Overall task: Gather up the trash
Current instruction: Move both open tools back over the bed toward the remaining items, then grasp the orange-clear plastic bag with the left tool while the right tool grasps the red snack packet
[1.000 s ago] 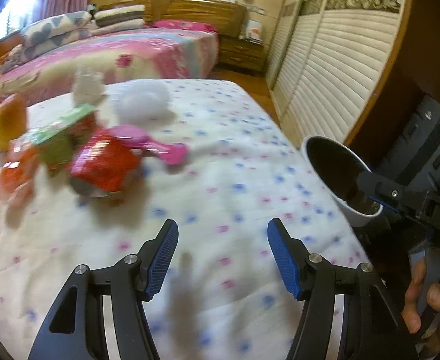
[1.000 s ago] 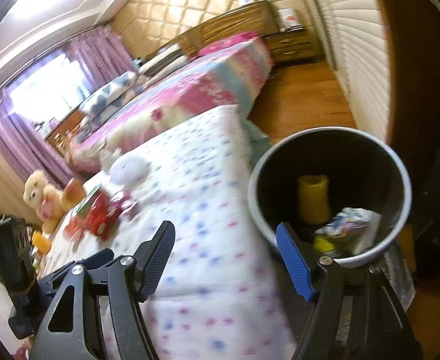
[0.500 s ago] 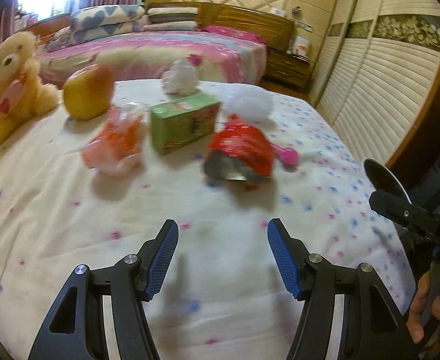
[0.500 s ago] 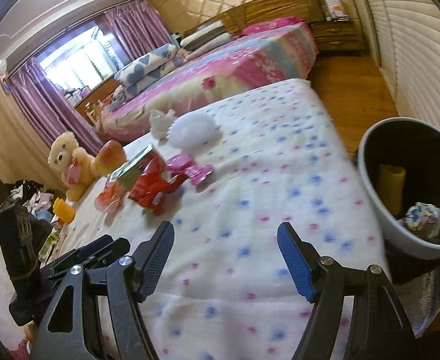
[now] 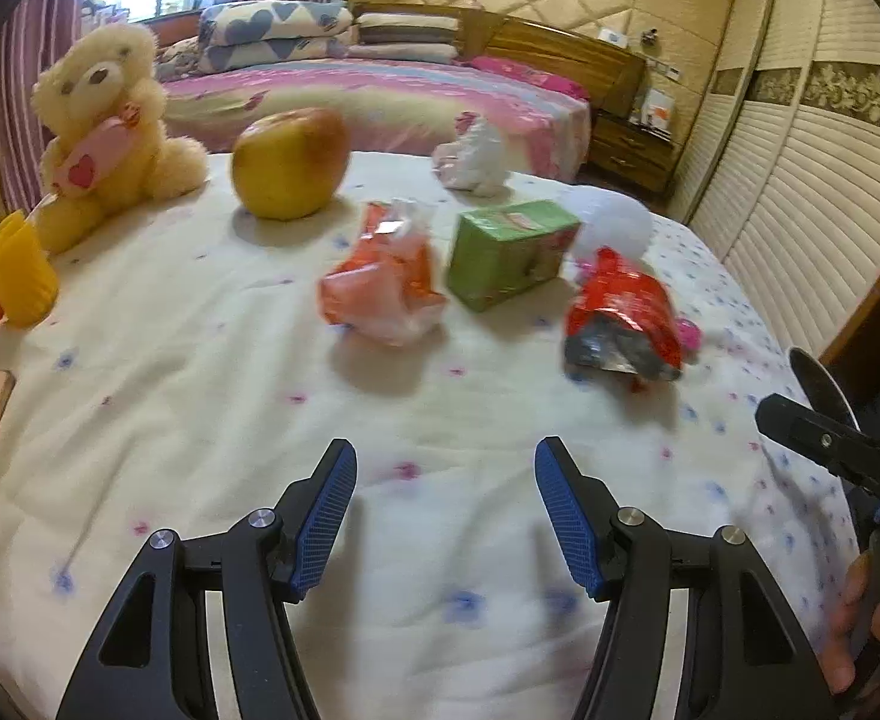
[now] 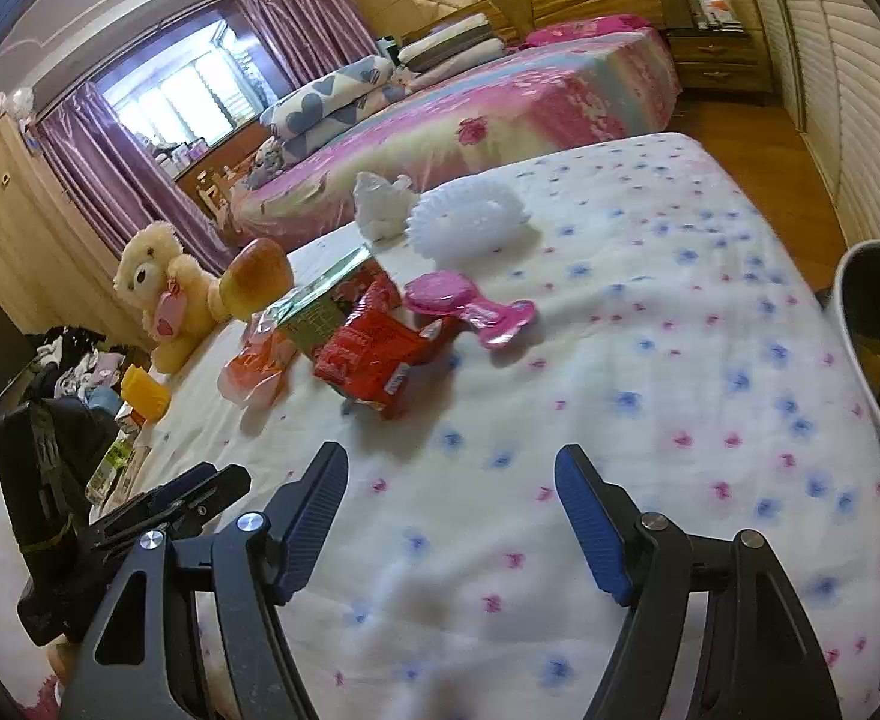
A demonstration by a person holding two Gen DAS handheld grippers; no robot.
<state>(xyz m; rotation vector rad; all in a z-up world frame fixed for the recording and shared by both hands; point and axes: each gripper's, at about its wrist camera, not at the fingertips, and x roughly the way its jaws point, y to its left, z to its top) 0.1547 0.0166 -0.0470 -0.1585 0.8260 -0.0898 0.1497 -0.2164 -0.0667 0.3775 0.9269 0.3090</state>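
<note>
Currently on hand, 2 hand-held grippers over a flower-print bedspread (image 5: pixel 212 420).

Left gripper (image 5: pixel 445 510): jaws about half open, nothing between the blue pads, tips above bare cloth. Right gripper (image 6: pixel 451 516): jaws well apart, likewise empty.

Trash, clustered mid-bed ahead of both grippers: red foil wrapper (image 5: pixel 620 315), torn end facing the left gripper; orange plastic bag (image 5: pixel 380 288), crumpled, just left of a green carton (image 5: pixel 509 252); white crumpled bag (image 5: pixel 473 159) at the far edge. Waste bin (image 6: pixel 878 360), white rim, dark inside, off the right side of the bed, already holding some scraps.

Non-trash nearby, to be left alone by judgement: teddy bear (image 5: pixel 104 126), apple (image 5: pixel 290 162), pink toy (image 6: pixel 470 306), white ruffled disc (image 6: pixel 467 219).

Step in hand, as judged: approach to the next piece. Advice: red foil wrapper nearest, so worth taking first; jaws to be brought down astride its crumpled bulk, not its flat torn lip; closing only once both pads flank the foil; pink toy lying close behind, so care against snagging it.

View differences: bin interior and pink toy's whole shape clear only in right wrist view; yellow cup (image 5: pixel 20 276) and small boxes at the bed's left edge clear only in left wrist view, along with fingers (image 5: pixel 848 618) of the person's right hand.
</note>
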